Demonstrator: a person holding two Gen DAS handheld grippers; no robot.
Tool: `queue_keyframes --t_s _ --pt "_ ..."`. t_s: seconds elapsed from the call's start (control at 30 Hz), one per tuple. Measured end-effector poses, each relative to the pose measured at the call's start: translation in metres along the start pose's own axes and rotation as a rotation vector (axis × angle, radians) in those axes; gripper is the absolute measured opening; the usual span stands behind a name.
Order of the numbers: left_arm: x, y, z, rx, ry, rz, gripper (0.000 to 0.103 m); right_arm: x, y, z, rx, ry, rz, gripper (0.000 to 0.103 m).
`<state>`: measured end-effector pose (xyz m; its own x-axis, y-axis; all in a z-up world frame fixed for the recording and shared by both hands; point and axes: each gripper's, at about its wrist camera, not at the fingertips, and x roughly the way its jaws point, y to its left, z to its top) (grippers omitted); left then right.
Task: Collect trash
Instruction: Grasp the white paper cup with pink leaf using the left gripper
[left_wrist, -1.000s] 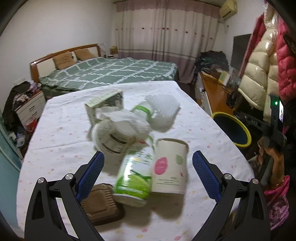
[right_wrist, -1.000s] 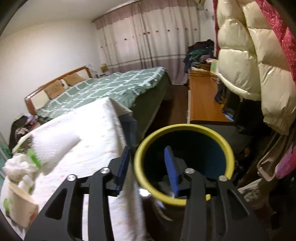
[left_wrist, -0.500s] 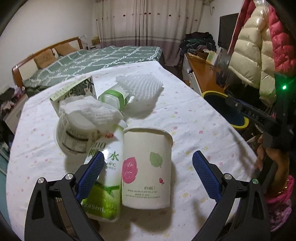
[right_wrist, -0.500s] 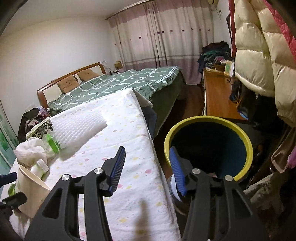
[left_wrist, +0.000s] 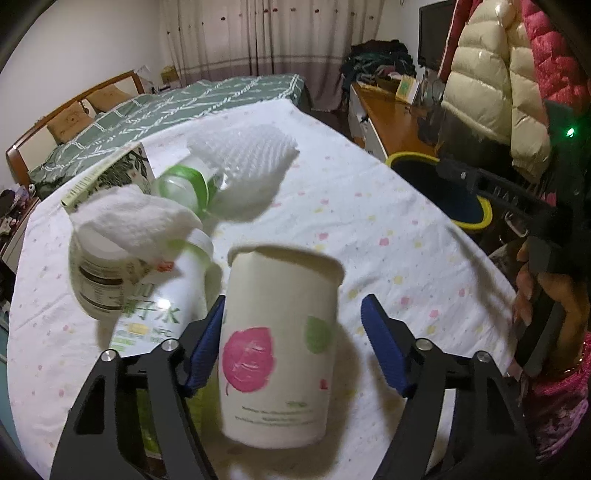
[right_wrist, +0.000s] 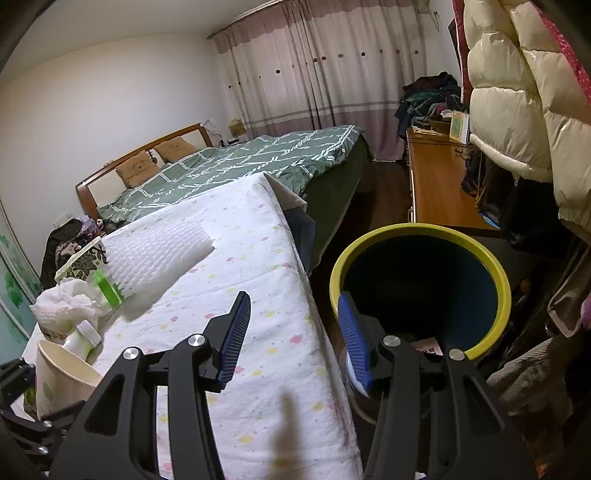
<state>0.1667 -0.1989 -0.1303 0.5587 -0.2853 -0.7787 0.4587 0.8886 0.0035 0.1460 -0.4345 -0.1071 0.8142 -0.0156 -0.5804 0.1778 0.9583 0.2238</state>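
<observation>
A white paper cup (left_wrist: 279, 347) with a pink and a green leaf stands on the spotted tablecloth (left_wrist: 369, 229) between the fingers of my left gripper (left_wrist: 295, 343). The jaws are open; the left pad is at the cup's wall and the right pad is apart from it. Beside the cup lie a green-labelled bottle (left_wrist: 155, 321), a jar (left_wrist: 99, 280) under crumpled tissue (left_wrist: 133, 221), a second bottle (left_wrist: 184, 184), white foam wrap (left_wrist: 251, 162) and a carton (left_wrist: 110, 173). My right gripper (right_wrist: 291, 332) is open and empty over the table edge, next to the yellow-rimmed bin (right_wrist: 421, 288).
The bin also shows in the left wrist view (left_wrist: 443, 184), off the table's right edge. A wooden desk (right_wrist: 439, 188) stands behind it and puffy coats (right_wrist: 517, 92) hang on the right. A green bed (right_wrist: 240, 162) lies beyond the table.
My left gripper has moved in onto the paper cup and its jaws have narrowed around it. My right gripper has drawn back from over the bin and opened wider.
</observation>
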Motion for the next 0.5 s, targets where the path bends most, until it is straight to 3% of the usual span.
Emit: queue_keyframes --t_s 0.13,0.5 --pt "0.005 -0.002 -0.001 0.017 0.008 0.029 0.056 0.001 -0.002 0.000 0.009 0.004 0.002 0.047" --pt "-0.010 -0.006 0.012 0.017 -0.030 -0.001 0.052 -0.031 -0.013 0.011 0.007 -0.086 -0.051 0.047"
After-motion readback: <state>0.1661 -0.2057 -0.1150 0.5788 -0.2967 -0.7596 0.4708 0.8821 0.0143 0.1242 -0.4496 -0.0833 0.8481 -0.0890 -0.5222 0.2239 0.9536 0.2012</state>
